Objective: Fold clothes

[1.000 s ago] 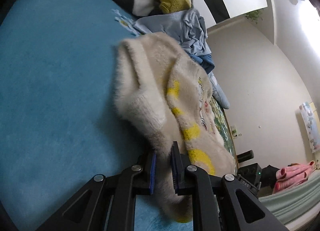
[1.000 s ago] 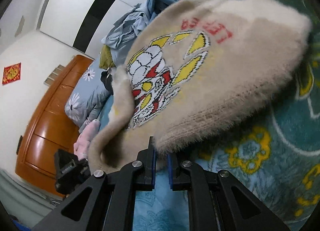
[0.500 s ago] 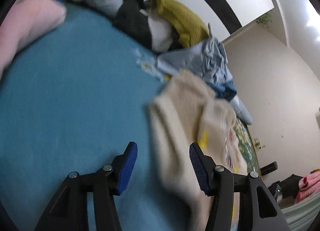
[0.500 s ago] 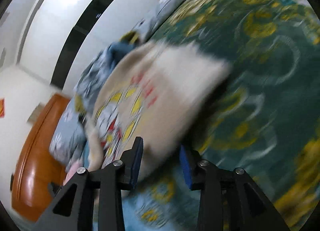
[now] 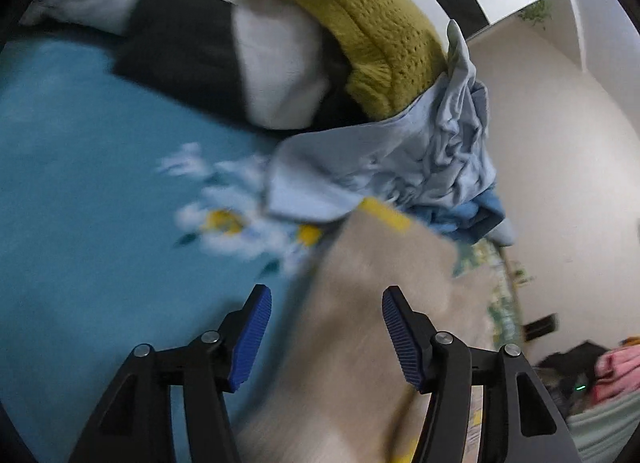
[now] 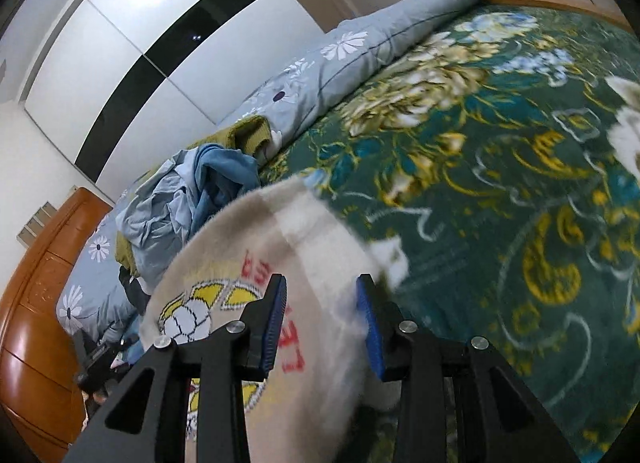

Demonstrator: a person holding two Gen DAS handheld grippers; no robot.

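Observation:
A fuzzy cream sweater (image 5: 360,327) with a yellow, red and white print lies on the bed. In the left wrist view it is blurred, under and ahead of my open left gripper (image 5: 326,303), whose blue pads hold nothing. In the right wrist view the sweater (image 6: 240,263) lies under my open right gripper (image 6: 322,295), its printed front up. The jaws stand wide apart above the cloth.
A pile of clothes lies ahead: a light blue shirt (image 5: 420,159), a mustard knit (image 5: 360,19), a black and white garment (image 5: 224,43). The teal blanket (image 5: 80,183) spreads left. The green floral bedspread (image 6: 500,183) and a rolled grey duvet (image 6: 360,51) lie right. A wooden headboard (image 6: 36,303) stands left.
Both grippers were shut on the sweater's edge a second ago. They have opened and let it drop onto the bed, and both have moved forward over it.

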